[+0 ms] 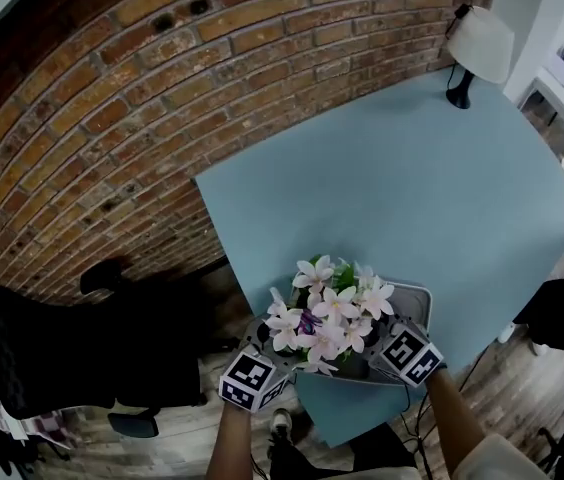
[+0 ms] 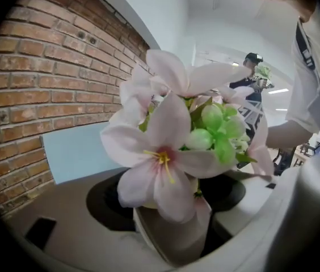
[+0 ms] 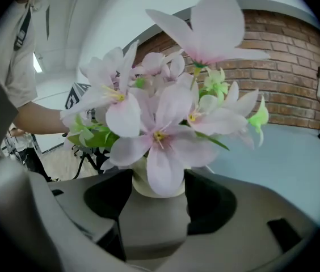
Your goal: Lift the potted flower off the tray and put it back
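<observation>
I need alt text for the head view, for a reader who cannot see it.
A potted flower with pale pink blooms is gripped from both sides by the left tongs and the right tongs, over a grey tray near the corner of a light blue table. A brick wall stands beyond.

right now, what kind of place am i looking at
Probably an indoor office or studio room: a bare brick wall, a light blue table with a white-shaded lamp at its far corner, and wood-plank flooring around it.
</observation>
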The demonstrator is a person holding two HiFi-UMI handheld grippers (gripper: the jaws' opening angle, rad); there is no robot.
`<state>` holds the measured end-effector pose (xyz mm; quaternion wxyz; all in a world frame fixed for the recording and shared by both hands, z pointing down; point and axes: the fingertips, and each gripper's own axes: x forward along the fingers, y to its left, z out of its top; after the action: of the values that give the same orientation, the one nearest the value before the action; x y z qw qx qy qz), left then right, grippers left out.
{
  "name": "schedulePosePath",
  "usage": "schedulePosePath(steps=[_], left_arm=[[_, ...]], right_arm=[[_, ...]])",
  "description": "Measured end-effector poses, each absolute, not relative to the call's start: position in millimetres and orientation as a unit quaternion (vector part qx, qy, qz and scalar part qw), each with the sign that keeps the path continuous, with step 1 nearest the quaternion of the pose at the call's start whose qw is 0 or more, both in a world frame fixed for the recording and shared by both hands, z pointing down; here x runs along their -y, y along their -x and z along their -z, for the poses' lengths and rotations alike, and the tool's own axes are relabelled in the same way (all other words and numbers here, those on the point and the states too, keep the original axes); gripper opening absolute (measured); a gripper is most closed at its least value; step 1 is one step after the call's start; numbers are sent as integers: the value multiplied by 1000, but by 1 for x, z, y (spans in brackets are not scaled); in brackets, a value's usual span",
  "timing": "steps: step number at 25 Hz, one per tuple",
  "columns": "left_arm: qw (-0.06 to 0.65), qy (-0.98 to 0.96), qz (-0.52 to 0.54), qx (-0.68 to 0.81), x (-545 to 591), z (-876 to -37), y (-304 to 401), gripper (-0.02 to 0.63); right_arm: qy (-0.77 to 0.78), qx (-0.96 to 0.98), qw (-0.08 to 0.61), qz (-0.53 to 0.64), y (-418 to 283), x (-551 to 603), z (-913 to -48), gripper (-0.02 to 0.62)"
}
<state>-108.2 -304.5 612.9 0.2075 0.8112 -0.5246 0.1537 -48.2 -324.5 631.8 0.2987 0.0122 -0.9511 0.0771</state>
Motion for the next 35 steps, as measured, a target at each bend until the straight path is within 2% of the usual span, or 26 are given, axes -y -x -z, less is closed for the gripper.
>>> schedulePosePath(steps=[8,21,35], left_arm=[[197,-808,-167,529,319,-622,108,365],[229,-806,-141,527,317,-639,108,367],[226,-802,-148,534,270,-618,126,367]], right_arm=[[-8,950,301,-80,50,339,-645,308],[-27,948,311,-62,45,341,-652,308],[-129,933,328,-71,4,320,-629,310]])
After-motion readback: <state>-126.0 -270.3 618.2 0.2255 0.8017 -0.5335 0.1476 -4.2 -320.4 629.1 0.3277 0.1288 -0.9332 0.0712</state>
